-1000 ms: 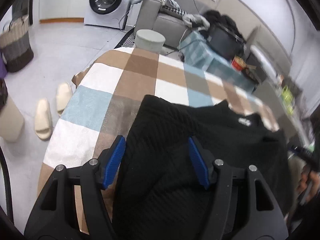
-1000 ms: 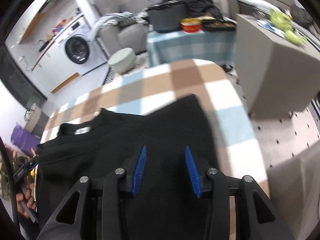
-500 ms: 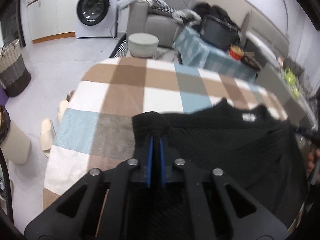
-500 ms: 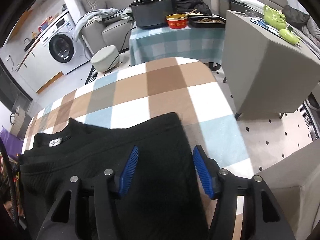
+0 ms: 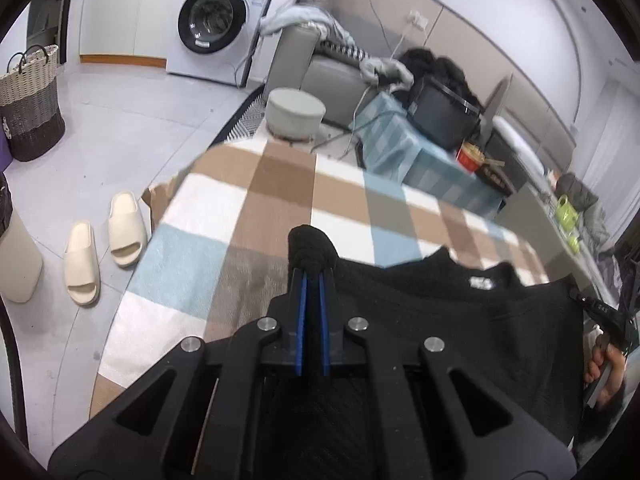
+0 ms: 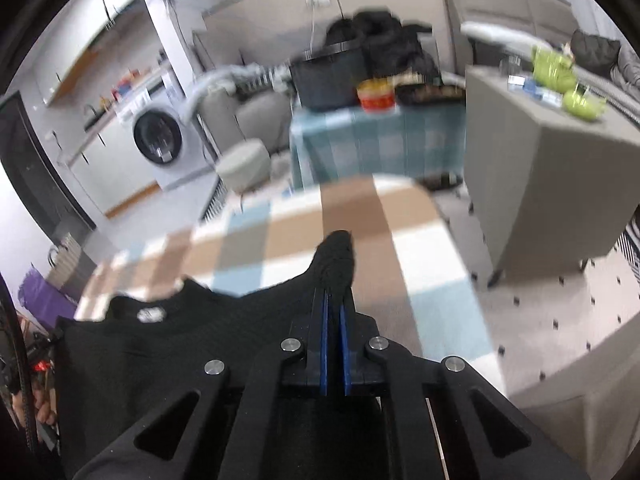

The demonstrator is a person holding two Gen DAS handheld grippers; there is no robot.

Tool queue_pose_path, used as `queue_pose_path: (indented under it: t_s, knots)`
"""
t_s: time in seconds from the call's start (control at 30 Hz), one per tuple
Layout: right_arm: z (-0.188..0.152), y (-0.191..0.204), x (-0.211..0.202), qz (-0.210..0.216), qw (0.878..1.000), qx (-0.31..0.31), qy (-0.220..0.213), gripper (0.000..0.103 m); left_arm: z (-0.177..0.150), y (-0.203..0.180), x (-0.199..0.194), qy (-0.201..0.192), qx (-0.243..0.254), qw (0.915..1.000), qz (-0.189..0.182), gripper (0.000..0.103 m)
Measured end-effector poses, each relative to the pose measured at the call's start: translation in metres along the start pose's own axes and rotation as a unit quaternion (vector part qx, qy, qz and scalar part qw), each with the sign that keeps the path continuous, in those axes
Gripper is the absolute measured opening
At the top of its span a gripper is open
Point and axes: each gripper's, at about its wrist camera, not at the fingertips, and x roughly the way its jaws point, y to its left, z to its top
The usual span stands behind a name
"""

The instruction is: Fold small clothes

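Black sweater (image 5: 460, 320), pinched by both grippers' fingers (image 5: 301, 292), over checked tablecloth (image 5: 256, 208); washing machine (image 5: 218, 20) behind.

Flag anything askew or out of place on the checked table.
Nothing stands out. The black sweater lies on the checked tablecloth, pinched at each side by the left gripper and right gripper.

Washing machine (image 5: 218, 20) noted against far wall. Pair of cream slippers (image 5: 105, 246) observed on floor beside desk. Woven basket (image 5: 30, 102) seen at left. Grey stool (image 5: 295, 112) recorded beyond desk.
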Motion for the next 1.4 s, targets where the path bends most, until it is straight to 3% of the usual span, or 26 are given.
queue_pose_path:
  t_s: [0.07, 0.17, 0.3, 0.4, 0.6, 0.67, 0.73, 0.8, 0.93, 1.2, 1.37, 1.4]
  knots:
    - [0.007, -0.001, -0.016, 0.011, 0.999, 0.005, -0.035, 0.005, 0.004, 0.003, -0.009, -0.019, -0.008, 0.9998, -0.008, 0.003]
    - [0.016, -0.001, -0.019, 0.008, 0.999, 0.013, -0.048, 0.005, 0.010, 0.008, -0.015, -0.038, -0.019, 0.9991, -0.004, 0.003]
    - [0.021, -0.002, 0.006, -0.016, 0.999, 0.032, -0.020, 0.006, 0.013, 0.013, -0.001, -0.021, -0.034, 0.9990, 0.020, 0.004]
    - [0.017, -0.004, 0.023, -0.059, 0.998, 0.033, 0.014, 0.020, 0.007, 0.017, 0.012, 0.020, -0.036, 0.9975, 0.058, 0.005]
    - [-0.008, 0.006, -0.020, -0.030, 0.999, 0.007, 0.023, 0.045, -0.010, 0.013, -0.027, 0.018, -0.028, 0.9983, 0.049, 0.009]
    - [-0.025, 0.010, -0.046, -0.020, 0.999, 0.002, 0.029, 0.054, -0.022, 0.009, -0.051, 0.017, -0.029, 0.9986, 0.041, 0.020]
    - [-0.042, 0.015, -0.068, -0.008, 0.999, -0.007, 0.035, 0.054, -0.041, 0.002, -0.079, 0.013, -0.020, 0.9988, 0.044, 0.046]
    - [-0.070, 0.016, -0.097, -0.003, 0.999, -0.008, 0.040, 0.059, -0.059, 0.000, -0.106, 0.005, -0.019, 0.9987, 0.046, 0.059]
    - [-0.114, 0.015, -0.131, 0.020, 0.998, -0.007, 0.059, 0.064, -0.106, -0.003, -0.151, 0.017, -0.033, 0.9986, 0.037, 0.071]
    - [-0.193, -0.004, -0.174, 0.028, 0.995, 0.049, 0.078, 0.069, -0.188, 0.003, -0.188, 0.052, -0.073, 0.9957, 0.023, 0.071]
    - [-0.222, -0.020, -0.184, 0.030, 0.992, 0.083, 0.085, 0.069, -0.214, 0.010, -0.184, 0.068, -0.092, 0.9933, 0.014, 0.071]
    - [-0.224, -0.022, -0.183, 0.025, 0.992, 0.086, 0.088, 0.069, -0.217, 0.008, -0.184, 0.069, -0.092, 0.9933, 0.009, 0.066]
